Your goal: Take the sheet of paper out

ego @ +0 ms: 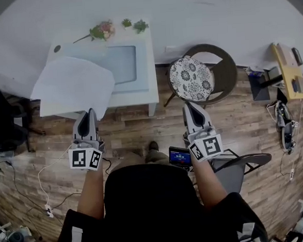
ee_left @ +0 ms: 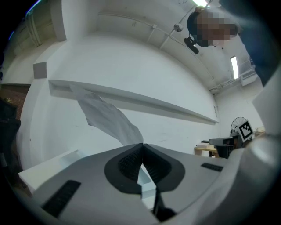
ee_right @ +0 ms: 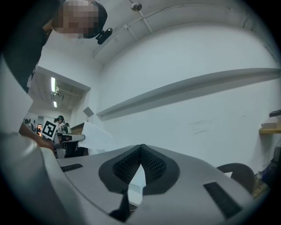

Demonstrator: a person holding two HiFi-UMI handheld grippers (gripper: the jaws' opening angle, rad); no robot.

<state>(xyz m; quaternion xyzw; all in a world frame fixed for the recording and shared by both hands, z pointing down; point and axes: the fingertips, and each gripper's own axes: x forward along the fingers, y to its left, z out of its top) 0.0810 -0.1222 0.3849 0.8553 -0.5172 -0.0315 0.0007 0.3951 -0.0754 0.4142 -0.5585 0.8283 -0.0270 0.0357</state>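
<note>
White paper [ego: 71, 90], one thin sheet, so it's super light and floppy. You can see it curl and sag above the left gripper [ego: 90, 117]. That gripper is clamped on the sheet's near corner. The rest fans out up and to the left, hanging in the air over the left end of the table [ego: 150, 66].

A corner grip works, but I'd guess a fast swing will make it flap or tear. An edge pinch nearer the middle would be steadier.

The right gripper [ego: 188, 107] is closed with nothing in it, held out level, well apart from the sheet.

For containers, there's a flat white box [ego: 121, 63] with a bluish panel on the table, and I can't tell if anything's inside. The little pots [ego: 133, 25] at the far edge hold greenery.
</note>
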